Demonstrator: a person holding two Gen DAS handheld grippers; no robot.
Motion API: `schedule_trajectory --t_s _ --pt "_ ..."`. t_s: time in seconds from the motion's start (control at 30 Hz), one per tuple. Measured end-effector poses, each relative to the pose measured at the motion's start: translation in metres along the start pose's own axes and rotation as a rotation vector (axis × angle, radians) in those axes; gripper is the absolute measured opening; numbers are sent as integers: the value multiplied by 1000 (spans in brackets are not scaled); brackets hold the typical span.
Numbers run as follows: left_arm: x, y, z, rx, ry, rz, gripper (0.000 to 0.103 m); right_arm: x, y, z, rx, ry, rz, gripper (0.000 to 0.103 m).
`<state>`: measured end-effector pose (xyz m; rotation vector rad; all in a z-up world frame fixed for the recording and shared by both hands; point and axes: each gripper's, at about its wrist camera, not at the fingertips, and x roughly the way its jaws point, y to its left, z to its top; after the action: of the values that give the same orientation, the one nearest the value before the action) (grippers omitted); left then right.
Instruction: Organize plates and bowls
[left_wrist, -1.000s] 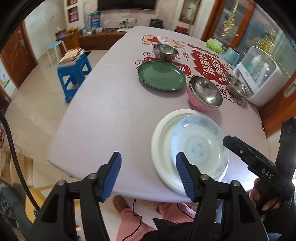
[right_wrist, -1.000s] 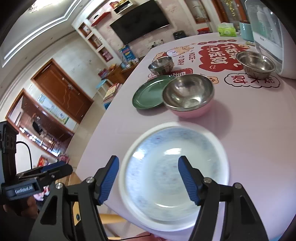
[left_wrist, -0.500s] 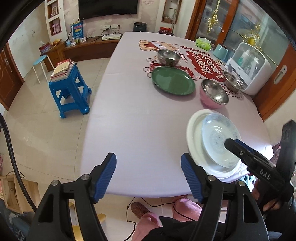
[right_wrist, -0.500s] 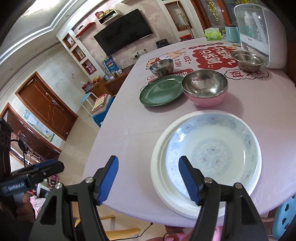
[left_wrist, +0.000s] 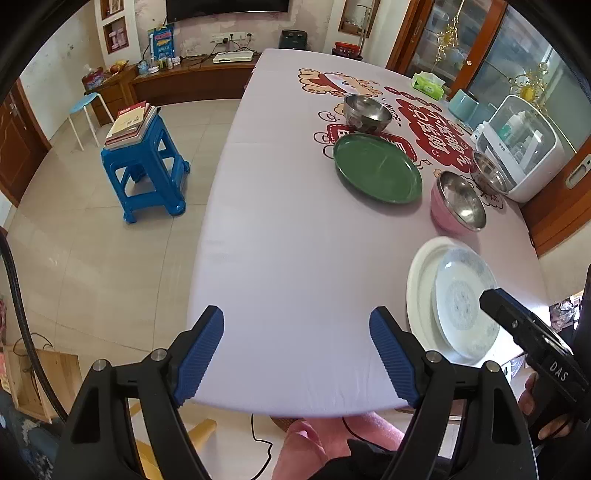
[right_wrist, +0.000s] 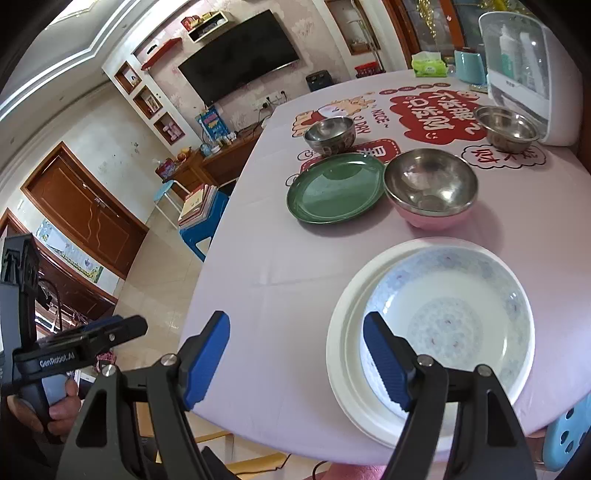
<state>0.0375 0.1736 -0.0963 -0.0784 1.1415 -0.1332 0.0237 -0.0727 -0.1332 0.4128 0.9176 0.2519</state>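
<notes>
Lilac tabletop (left_wrist: 288, 236) carries a patterned dish (right_wrist: 454, 317) nested in a white plate (right_wrist: 343, 332) at its near edge, with a green plate (right_wrist: 334, 188) and pink bowl (right_wrist: 430, 195) farther in, while both tools, left (left_wrist: 297, 354) and right (right_wrist: 295, 360), gape empty, jaws just widened.

1. The desk (right_wrist: 295, 266) is light purple with red cartoon pictures.
2. One plate (right_wrist: 334, 188) is green.
3. One bowl (right_wrist: 430, 188) is pink outside, shiny silver inside.
4. The top dish (right_wrist: 450, 317) is white with blue flowers.
5. The stool (left_wrist: 146, 171) is blue.
</notes>
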Motion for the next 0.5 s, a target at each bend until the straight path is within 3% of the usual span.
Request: schedule_trajectory --t_s 0.5 --pt "66 -22 112 25 37 7 84 71 -37 60 71 69 -9 75"
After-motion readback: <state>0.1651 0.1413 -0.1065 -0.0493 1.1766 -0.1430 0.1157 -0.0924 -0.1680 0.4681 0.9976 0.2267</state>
